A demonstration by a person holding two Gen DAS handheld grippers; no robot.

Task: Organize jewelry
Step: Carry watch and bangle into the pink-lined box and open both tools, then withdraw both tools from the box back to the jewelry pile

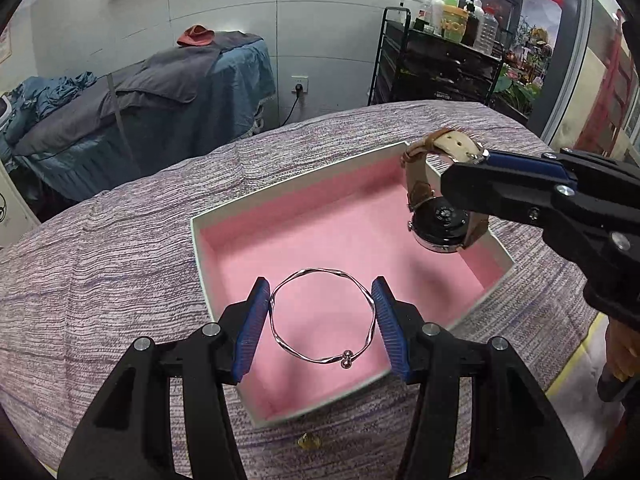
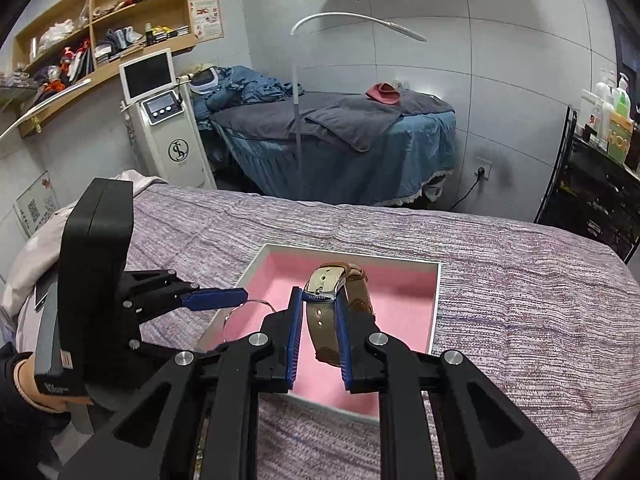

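Observation:
A white box with a pink lining (image 1: 320,224) sits on the purple striped bedspread; it also shows in the right wrist view (image 2: 404,300). My left gripper (image 1: 322,320) is shut on a thin twisted silver bangle (image 1: 288,346), held by its two sides above the box's near end. My right gripper (image 2: 318,334) is shut on the strap of a brown leather watch (image 2: 320,308). In the left wrist view the watch (image 1: 440,224) hangs over the box's far right corner, case down, from the right gripper (image 1: 476,160). The left gripper (image 2: 224,298) shows in the right wrist view.
A small amber object (image 1: 308,442) lies on the bedspread (image 1: 120,260) just in front of the box. A blue-covered massage bed (image 2: 340,140) stands behind, a black trolley with bottles (image 1: 444,60) at the right, and a white machine (image 2: 168,120) at the left.

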